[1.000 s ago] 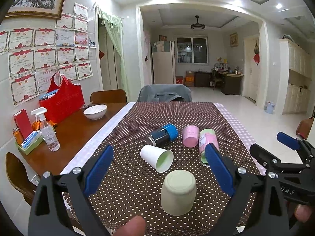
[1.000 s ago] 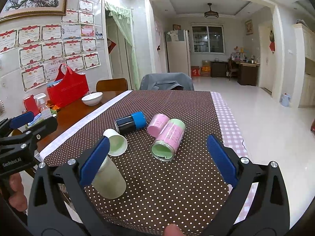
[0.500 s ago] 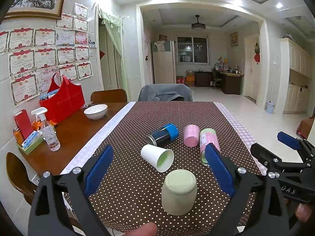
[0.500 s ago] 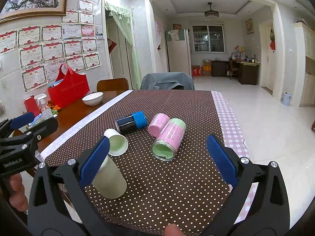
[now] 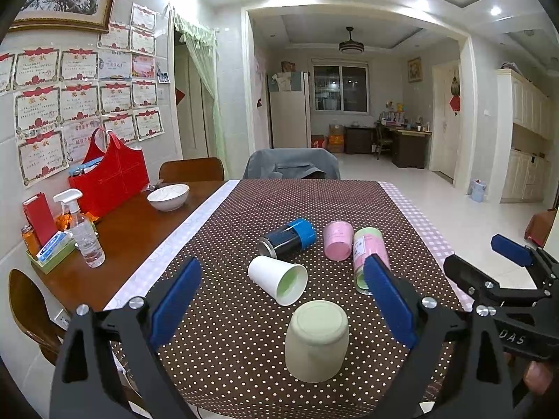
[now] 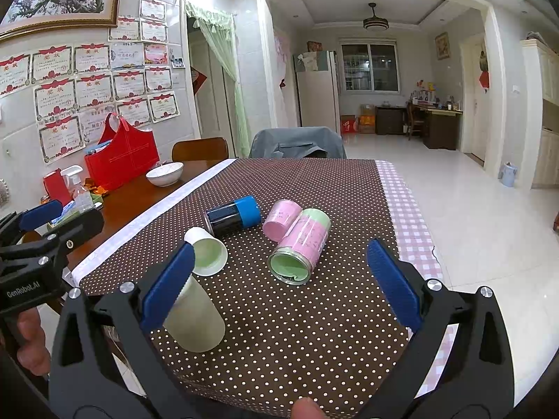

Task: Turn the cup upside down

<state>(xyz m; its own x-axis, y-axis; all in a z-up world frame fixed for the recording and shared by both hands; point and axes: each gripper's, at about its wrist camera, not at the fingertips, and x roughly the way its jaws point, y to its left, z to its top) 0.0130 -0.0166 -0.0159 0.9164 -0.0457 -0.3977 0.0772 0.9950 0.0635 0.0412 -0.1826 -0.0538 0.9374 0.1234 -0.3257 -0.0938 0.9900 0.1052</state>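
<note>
A pale green cup [image 5: 317, 340] stands upside down on the dotted tablecloth [image 5: 244, 331], between my left gripper's open fingers; it also shows in the right wrist view [image 6: 195, 317], partly behind the left finger. A white paper cup [image 5: 277, 279] [image 6: 207, 251] lies on its side behind it. A blue-capped dark cup [image 5: 288, 237] [image 6: 233, 214], a pink cup [image 5: 337, 239] [image 6: 281, 220] and a pink-and-green cup [image 5: 367, 251] [image 6: 300, 246] lie on their sides farther back. My left gripper [image 5: 279, 305] is open and empty. My right gripper [image 6: 279, 279] is open and empty, over the table's near edge.
A white bowl [image 5: 168, 197], a spray bottle [image 5: 84, 234], a red bag [image 5: 110, 178] and a small tray of items [image 5: 52, 249] stand on the bare wooden table part at the left. Chairs [image 5: 291, 164] stand at the far end. Tiled floor lies right.
</note>
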